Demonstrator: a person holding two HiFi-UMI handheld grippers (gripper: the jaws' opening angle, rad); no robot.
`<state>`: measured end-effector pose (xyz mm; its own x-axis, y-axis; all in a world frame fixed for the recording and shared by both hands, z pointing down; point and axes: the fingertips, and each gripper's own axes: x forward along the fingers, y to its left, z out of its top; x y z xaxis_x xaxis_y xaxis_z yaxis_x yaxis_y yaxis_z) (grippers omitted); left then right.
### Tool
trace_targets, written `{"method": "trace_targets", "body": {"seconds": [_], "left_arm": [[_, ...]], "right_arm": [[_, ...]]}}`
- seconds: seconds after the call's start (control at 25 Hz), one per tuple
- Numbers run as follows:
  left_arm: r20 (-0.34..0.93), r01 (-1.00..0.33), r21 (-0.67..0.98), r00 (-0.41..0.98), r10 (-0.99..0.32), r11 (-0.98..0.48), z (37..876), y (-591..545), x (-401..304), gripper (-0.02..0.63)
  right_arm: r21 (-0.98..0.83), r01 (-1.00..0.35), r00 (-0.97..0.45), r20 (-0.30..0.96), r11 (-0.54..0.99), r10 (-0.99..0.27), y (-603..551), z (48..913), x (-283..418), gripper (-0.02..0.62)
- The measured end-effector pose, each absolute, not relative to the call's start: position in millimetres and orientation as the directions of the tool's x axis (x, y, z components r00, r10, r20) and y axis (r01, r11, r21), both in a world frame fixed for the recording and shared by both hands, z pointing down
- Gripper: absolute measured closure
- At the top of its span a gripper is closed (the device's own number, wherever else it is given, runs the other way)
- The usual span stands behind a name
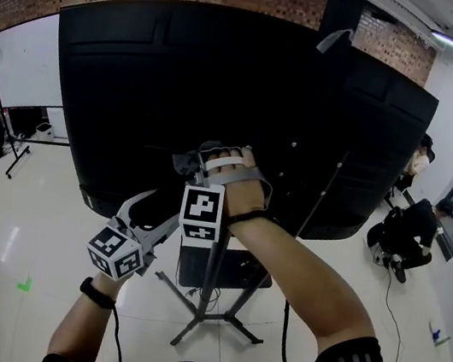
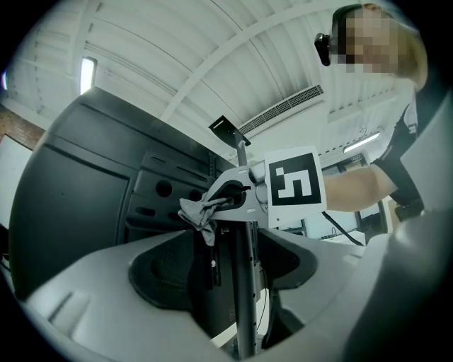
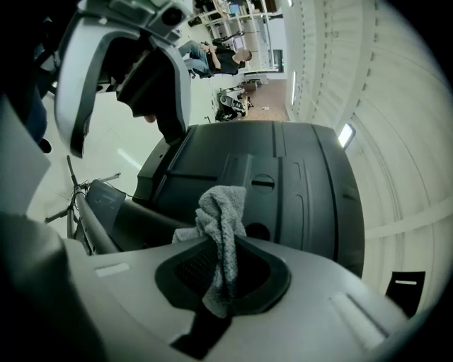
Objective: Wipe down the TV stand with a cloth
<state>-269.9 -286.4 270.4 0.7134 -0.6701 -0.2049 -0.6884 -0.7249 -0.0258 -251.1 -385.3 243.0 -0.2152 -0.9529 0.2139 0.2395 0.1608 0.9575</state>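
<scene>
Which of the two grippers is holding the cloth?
The right gripper: its jaws pinch the grey cloth. The left gripper is open, straddling the pole.

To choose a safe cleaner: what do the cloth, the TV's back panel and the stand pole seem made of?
The cloth looks like grey terry or microfibre: soft, looped nap, limp folds. The TV's back panel seems matte black moulded plastic, with ribs and recessed holes. The stand pole is probably dark painted metal: slim, straight, slight sheen.

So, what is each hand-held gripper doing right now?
Left hand-held gripper: open, holding nothing.
Right hand-held gripper: closed on the grey cloth.
</scene>
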Motion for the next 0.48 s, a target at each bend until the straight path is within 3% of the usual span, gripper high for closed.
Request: {"method": "trace_targets", "body": {"seconds": [0.12,0.32,0.48], "left_arm": [[-0.206,-0.684,-0.029,0.717,-0.665,-0.729,270.4,-284.4,-264.4,0.298],[-0.227,-0.678,-0.051,0.723,-0.653,-0.733,256.2,-278.1,-257.0,0.298],[-0.238,-0.667,-0.08,0.734,-0.636,-0.741,241.3,-270.8,-245.4,0.298]], "right_arm": [[0.971,0.168,-0.294,0.215,0.171,-0.931,-371.7,236.8,-252.5,0.566],[0.955,-0.106,-0.494,0.193,0.278,-0.848,-333.6,204.7,-245.7,0.565],[0.959,-0.174,-0.538,0.096,0.222,-0.838,-315.5,172.9,-217.9,0.565]]}}
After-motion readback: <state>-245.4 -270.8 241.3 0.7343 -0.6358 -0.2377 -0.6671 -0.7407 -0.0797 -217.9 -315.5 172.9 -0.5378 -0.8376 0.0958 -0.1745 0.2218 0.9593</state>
